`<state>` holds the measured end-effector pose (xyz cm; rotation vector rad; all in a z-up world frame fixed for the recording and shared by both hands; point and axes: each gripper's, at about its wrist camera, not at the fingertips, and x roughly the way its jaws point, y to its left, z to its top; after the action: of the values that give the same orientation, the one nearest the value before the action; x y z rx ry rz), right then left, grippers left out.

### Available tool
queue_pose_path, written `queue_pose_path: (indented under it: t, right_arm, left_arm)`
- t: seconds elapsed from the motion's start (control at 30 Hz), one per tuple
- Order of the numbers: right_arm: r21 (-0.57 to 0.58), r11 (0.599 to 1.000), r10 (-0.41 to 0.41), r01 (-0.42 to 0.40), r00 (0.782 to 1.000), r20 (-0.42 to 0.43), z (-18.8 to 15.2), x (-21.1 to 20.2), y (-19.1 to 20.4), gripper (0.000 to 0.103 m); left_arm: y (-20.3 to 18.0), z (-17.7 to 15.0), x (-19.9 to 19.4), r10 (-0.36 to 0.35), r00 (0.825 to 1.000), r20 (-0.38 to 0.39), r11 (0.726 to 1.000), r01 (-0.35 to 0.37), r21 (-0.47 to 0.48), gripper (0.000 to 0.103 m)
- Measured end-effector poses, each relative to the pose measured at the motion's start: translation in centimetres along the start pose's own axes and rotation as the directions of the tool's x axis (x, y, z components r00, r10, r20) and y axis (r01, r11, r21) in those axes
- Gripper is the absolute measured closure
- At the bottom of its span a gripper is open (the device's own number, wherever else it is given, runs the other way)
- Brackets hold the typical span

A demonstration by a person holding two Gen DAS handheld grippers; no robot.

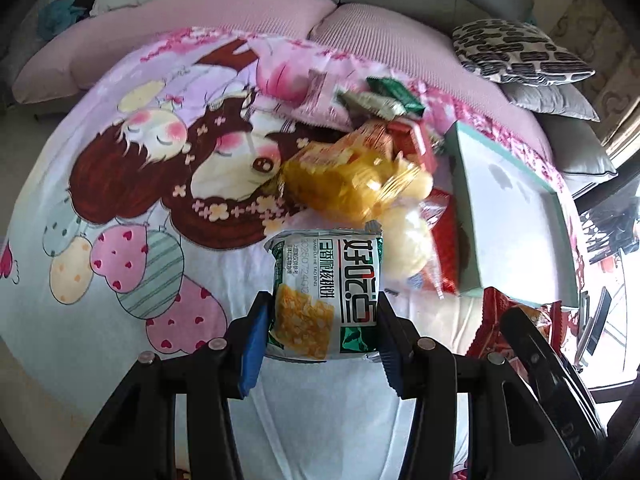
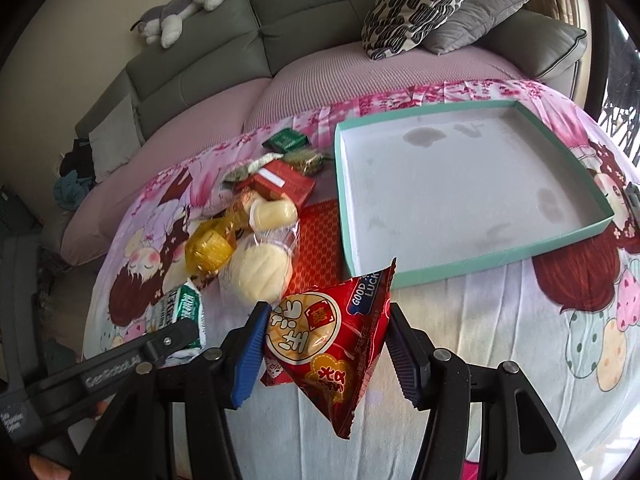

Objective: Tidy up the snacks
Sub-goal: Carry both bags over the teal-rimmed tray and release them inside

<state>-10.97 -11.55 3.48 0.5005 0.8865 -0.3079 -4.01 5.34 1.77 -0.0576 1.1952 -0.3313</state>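
Already airborne on both sides: left gripper (image 1: 320,316) pinching a green-and-white crinkly foil biscuit packet (image 1: 326,292), right gripper (image 2: 326,336) pinching a red glossy triangular peanut pouch (image 2: 332,344), each clear of the cloth. Slick film between ribbed blue pads (image 1: 253,344), so probably prone to sliding out, especially the red pouch, gripped across a puffy middle with its lower corner dangling. Two loads close together too; likely to knock into each other on the way to the shallow mint-green cardboard tray with a white floor (image 2: 472,200), empty now and far right of the heap. Possibly also a snag on the tray's low rim, nudging the light tray across the cloth.

Left of the tray, a loose pile of remaining snacks (image 2: 256,224): pale round cakes in clear wrap, yellow-wrapped sweets, a red box, dark green sachets. Underneath, a cartoon-printed pink and white sheet (image 2: 500,320), soft and wrinkled, spread over a pink ribbed cushion. Beyond, a grey-green sofa (image 2: 304,28) with patterned pillows and a plush toy.
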Motion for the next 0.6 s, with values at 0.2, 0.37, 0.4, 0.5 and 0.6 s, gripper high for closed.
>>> queue_pose_path:
  t: [0.2,0.37,0.4,0.5,0.6]
  right_arm:
    - [0.012,1.0,-0.002,0.002,0.999,0.039,2.0,-0.7,-0.3,0.043]
    - [0.05,0.998,-0.033,0.029,0.996,0.082,4.9,-0.9,-1.5,0.043]
    - [0.062,0.997,-0.042,0.036,0.995,0.089,5.6,-0.9,-1.9,0.043]
    - [0.097,0.993,-0.07,0.06,0.992,0.105,7.3,-0.6,-3.1,0.043]
    - [0.138,0.986,-0.112,0.095,0.986,0.121,8.8,-0.4,-4.7,0.043]
  left_arm:
    - [-2.1,2.2,-1.2,-0.024,0.999,0.043,0.999,0.023,0.031,0.052]
    - [-4.8,5.4,-1.4,-0.033,0.995,0.092,0.997,0.027,0.068,0.052]
    - [-5.5,6.1,-1.3,-0.041,0.995,0.094,0.997,0.034,0.074,0.052]
    - [-7.1,8.0,-0.4,-0.062,0.993,0.097,0.995,0.054,0.087,0.052]
    - [-8.8,9.4,0.5,-0.071,0.992,0.105,0.992,0.059,0.107,0.052]
